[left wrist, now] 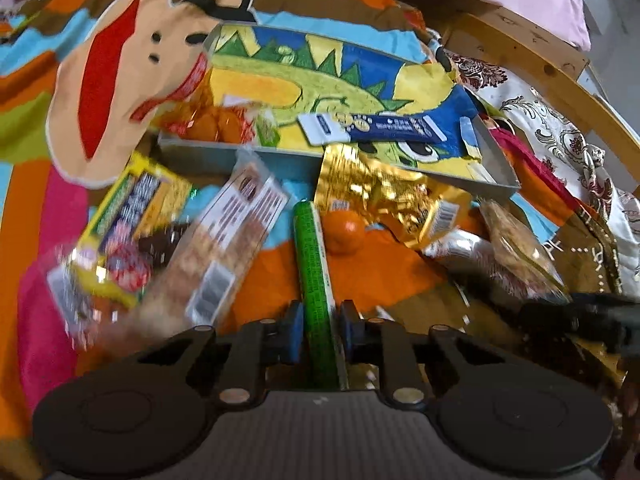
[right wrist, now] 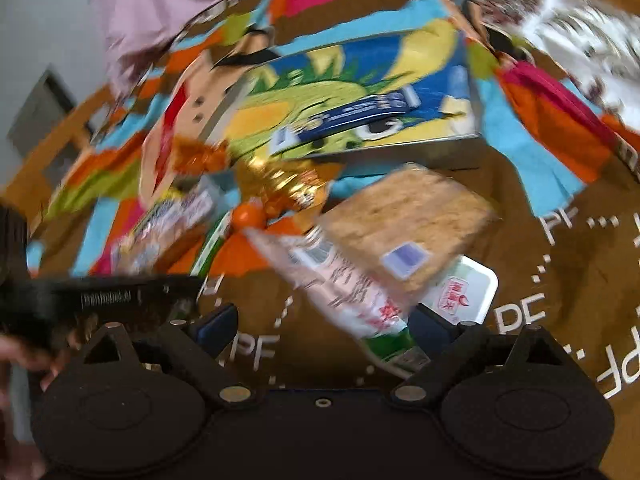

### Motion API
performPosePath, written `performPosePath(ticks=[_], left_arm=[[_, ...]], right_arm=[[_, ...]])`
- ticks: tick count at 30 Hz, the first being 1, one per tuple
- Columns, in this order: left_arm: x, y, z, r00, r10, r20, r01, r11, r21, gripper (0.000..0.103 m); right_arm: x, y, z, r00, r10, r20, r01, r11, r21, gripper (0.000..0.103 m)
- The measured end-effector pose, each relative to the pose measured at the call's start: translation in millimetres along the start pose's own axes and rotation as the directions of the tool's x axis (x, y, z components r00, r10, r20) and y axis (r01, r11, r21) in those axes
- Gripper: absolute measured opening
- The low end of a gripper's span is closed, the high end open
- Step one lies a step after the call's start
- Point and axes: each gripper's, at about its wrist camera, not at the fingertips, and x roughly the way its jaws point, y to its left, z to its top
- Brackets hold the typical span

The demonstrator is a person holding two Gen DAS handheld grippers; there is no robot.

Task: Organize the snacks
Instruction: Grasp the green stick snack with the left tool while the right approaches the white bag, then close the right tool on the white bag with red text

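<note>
With the left gripper [left wrist: 319, 330] pinching the green stick pack [left wrist: 314, 264] and the right gripper [right wrist: 324, 324] spread empty, carry it level into the tray [left wrist: 280, 156].

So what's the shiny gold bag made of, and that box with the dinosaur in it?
The gold bag looks like thin metallic foil or foil-coated plastic: it is crinkled and throws bright glints. The dinosaur box looks like thin painted metal or stiff card, though I cannot tell which; its low grey walls are flat, straight and matte, with a printed picture inside.
</note>
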Motion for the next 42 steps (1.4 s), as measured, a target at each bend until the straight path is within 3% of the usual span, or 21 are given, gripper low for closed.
performPosePath(ticks=[5,9,14,16,19,26,29,33,37,42], left_arm=[[-5.0,-4.8,-3.2,1.000,0.017,-0.018,-0.017,1.000,0.003,0.022],[-0.3,-10.0,-2.0,0.999,0.038,-0.009,-0.037,0.998,0.053,0.023],[6.7,-11.2,1.6,0.999,0.043,0.008,-0.043,0.995,0.091,0.028],[10.0,-8.0,4.7,0.999,0.031,0.012,-0.032,0.996,0.082,0.028],[11.5,-4.8,7.1,1.000,0.018,0.011,-0.019,0.998,0.065,0.028],[9.7,-9.3,4.5,1.000,0.025,0.006,-0.026,0.996,0.080,0.026],[6.1,-7.5,2.6,1.000,0.015,-0.009,-0.014,0.999,0.041,0.025],[-1.7,-5.3,-4.4,0.999,-0.009,-0.034,0.008,1.000,-0.024,0.025],[-11.1,-7.5,-14.8,0.998,-0.023,-0.063,0.019,0.998,-0.064,0.025],[-13.2,-10.1,-17.8,0.998,-0.011,-0.067,0.007,0.998,-0.057,0.025]], right_arm=[[-0.5,20.4,-0.3,0.981,-0.174,0.084,0.190,0.949,-0.252,0.101],[15.3,16.2,6.7,0.967,-0.241,0.083,0.254,0.899,-0.355,0.102],[47.2,-7.7,21.2,0.976,-0.217,-0.023,0.194,0.913,-0.359,0.103],[54.4,-22.0,29.1,0.987,-0.150,-0.058,0.125,0.943,-0.309,0.103],[52.5,-29.6,31.5,0.994,-0.105,-0.037,0.094,0.967,-0.236,0.103],[36.2,-7.2,19.1,0.997,-0.066,-0.046,0.053,0.967,-0.251,0.102],[28.8,8.4,8.9,0.997,-0.044,-0.063,0.027,0.964,-0.263,0.102],[19.0,30.1,-4.4,0.995,0.015,-0.100,-0.043,0.956,-0.291,0.094],[19.3,43.6,-15.0,0.995,-0.025,-0.095,-0.007,0.947,-0.320,0.093],[25.2,36.8,-12.4,1.000,0.000,-0.029,-0.006,0.979,-0.202,0.099]])
